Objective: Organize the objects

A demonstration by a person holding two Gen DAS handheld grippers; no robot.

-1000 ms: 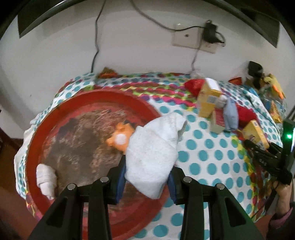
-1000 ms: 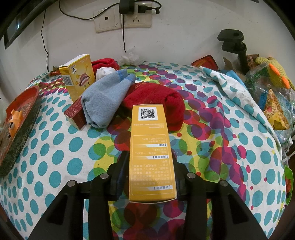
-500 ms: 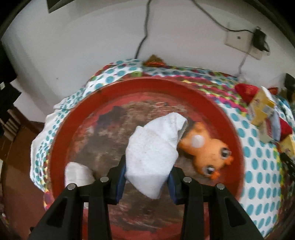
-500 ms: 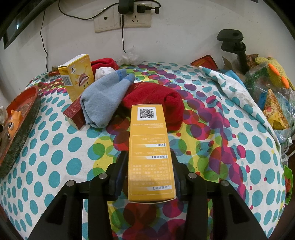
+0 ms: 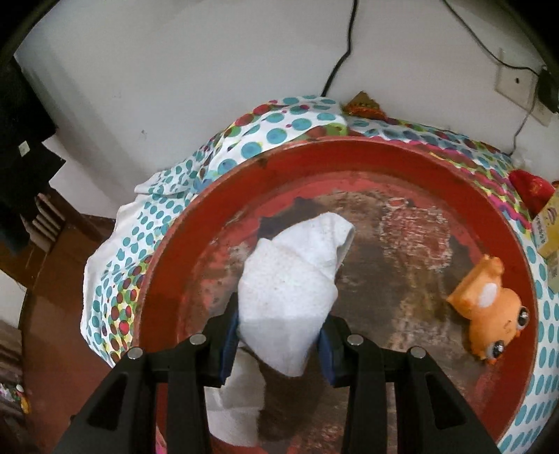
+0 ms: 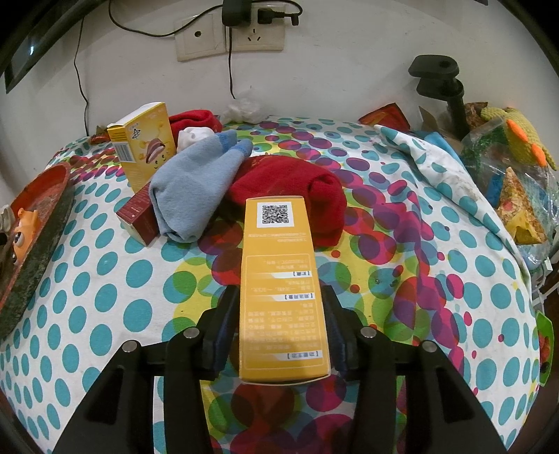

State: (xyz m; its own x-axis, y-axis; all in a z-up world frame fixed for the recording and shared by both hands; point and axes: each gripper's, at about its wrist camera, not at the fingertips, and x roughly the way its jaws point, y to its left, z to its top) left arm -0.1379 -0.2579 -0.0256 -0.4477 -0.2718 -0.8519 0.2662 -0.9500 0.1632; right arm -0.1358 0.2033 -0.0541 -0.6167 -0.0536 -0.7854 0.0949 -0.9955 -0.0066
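My left gripper (image 5: pixel 279 335) is shut on a white cloth (image 5: pixel 293 279) and holds it over the round red tray (image 5: pixel 384 157). Another white cloth (image 5: pixel 234 412) lies in the tray under the gripper. An orange toy animal (image 5: pixel 489 310) lies at the tray's right side. My right gripper (image 6: pixel 279 331) is shut on a long yellow box (image 6: pixel 279 272) above the dotted tablecloth (image 6: pixel 104 279). Beyond it lie a red cloth (image 6: pixel 297 188), a light blue cloth (image 6: pixel 195 185), a dark red box (image 6: pixel 139 216) and an upright yellow box (image 6: pixel 146 139).
The tray's edge (image 6: pixel 38 223) shows at the left of the right wrist view. A black clamp stand (image 6: pixel 443 80), a bag of toys (image 6: pixel 517 167) and a folded dotted cloth (image 6: pixel 436 164) crowd the table's right end. A wall socket with cables (image 6: pixel 244 31) is behind the table.
My left gripper has carried the white cloth leftward from the tray's right rim to above its left half. The right gripper has stayed nearly still with the yellow box.
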